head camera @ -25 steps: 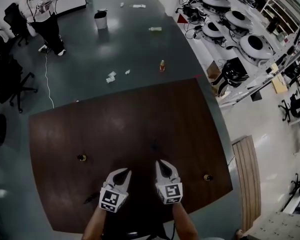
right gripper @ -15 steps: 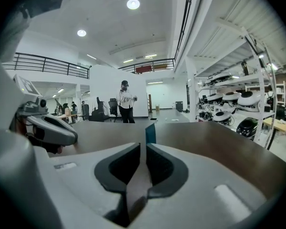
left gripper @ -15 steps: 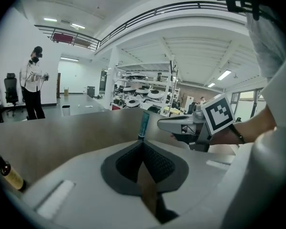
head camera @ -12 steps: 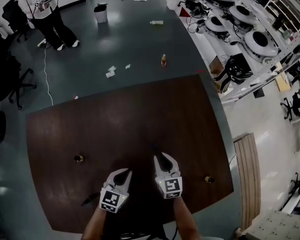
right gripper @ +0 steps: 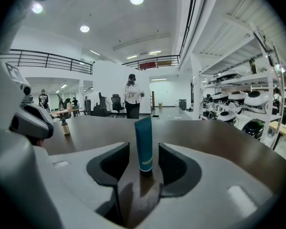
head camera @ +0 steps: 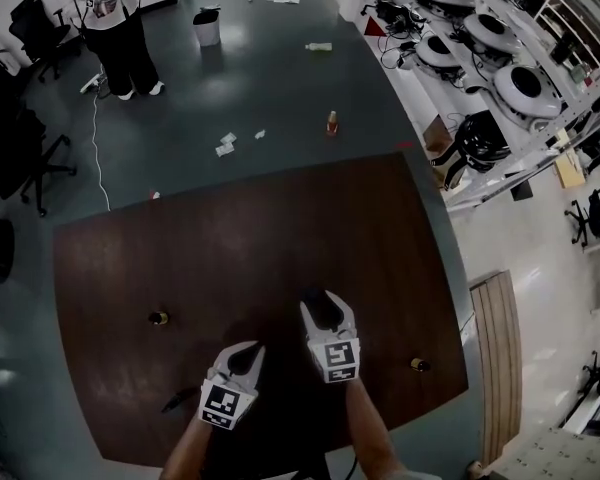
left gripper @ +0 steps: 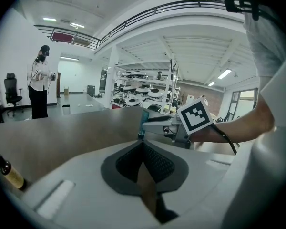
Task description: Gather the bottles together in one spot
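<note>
Teal bottle upright on worktop, near centre, between right gripper fingers: just been opening, spread, clear of it. Left gripper fingers clenched, empty. Bottle slim, light, likely slick and tippy; take hold low on body, gentle squeeze

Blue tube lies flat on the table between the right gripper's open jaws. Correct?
Not flat: the right gripper view shows the tube standing upright on the table. It is between the right gripper's jaws, which have just been opening and stand clear of it on both sides.
</note>
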A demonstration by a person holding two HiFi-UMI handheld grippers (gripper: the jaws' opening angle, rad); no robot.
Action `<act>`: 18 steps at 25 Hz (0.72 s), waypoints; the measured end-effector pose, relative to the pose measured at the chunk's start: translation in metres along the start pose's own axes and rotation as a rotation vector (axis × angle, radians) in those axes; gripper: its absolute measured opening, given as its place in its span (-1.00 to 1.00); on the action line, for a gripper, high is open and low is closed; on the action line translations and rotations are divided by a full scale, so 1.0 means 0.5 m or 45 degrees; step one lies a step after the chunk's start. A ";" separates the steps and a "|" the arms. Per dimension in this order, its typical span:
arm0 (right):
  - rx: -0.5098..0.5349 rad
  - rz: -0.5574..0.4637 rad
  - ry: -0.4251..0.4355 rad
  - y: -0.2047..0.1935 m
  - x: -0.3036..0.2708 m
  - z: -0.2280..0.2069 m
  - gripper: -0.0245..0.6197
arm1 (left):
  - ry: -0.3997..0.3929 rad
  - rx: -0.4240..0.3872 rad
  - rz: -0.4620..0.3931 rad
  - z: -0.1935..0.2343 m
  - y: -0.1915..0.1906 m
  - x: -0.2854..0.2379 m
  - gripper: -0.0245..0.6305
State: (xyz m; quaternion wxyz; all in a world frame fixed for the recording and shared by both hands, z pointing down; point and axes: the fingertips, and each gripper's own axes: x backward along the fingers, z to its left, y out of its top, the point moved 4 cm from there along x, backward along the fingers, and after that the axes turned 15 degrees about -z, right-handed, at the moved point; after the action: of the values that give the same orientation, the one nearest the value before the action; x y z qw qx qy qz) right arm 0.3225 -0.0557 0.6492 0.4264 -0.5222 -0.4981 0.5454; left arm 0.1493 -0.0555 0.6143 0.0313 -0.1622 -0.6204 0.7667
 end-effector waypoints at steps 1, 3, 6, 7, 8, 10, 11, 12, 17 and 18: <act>0.001 0.000 0.004 -0.002 -0.005 0.000 -0.34 | -0.002 -0.002 0.005 0.000 -0.002 0.001 -0.92; 0.001 0.002 0.010 -0.004 -0.012 0.000 -0.33 | -0.006 0.000 0.010 -0.001 -0.001 0.002 -0.92; 0.007 0.005 0.011 -0.009 -0.018 0.000 -0.32 | 0.002 0.016 0.007 0.000 -0.007 0.004 -0.92; 0.010 0.004 0.010 -0.009 -0.020 0.000 -0.32 | 0.004 0.020 0.006 0.001 -0.007 0.003 -0.92; 0.014 0.003 0.010 -0.009 -0.021 -0.001 -0.32 | 0.006 0.023 0.005 0.001 -0.007 0.002 -0.92; 0.021 0.002 0.010 -0.011 -0.022 -0.001 -0.32 | 0.010 0.025 0.005 0.002 -0.008 0.000 -0.92; 0.023 0.000 0.008 -0.012 -0.022 -0.001 -0.33 | 0.012 0.025 0.005 0.002 -0.009 0.001 -0.92; 0.023 -0.002 0.002 -0.013 -0.021 -0.002 -0.37 | 0.014 0.026 0.005 0.002 -0.010 0.001 -0.92; 0.042 -0.016 -0.010 -0.011 -0.020 -0.004 -0.55 | 0.032 0.037 0.006 0.005 -0.012 0.004 -0.92; 0.043 -0.019 -0.009 -0.011 -0.019 -0.004 -0.60 | 0.033 0.035 0.007 0.005 -0.011 0.004 -0.92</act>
State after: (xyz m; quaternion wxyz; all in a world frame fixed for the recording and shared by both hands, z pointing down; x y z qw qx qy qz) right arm 0.3249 -0.0643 0.6559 0.4373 -0.5092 -0.4942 0.5525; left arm 0.1456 -0.0562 0.6197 0.0395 -0.1733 -0.6088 0.7732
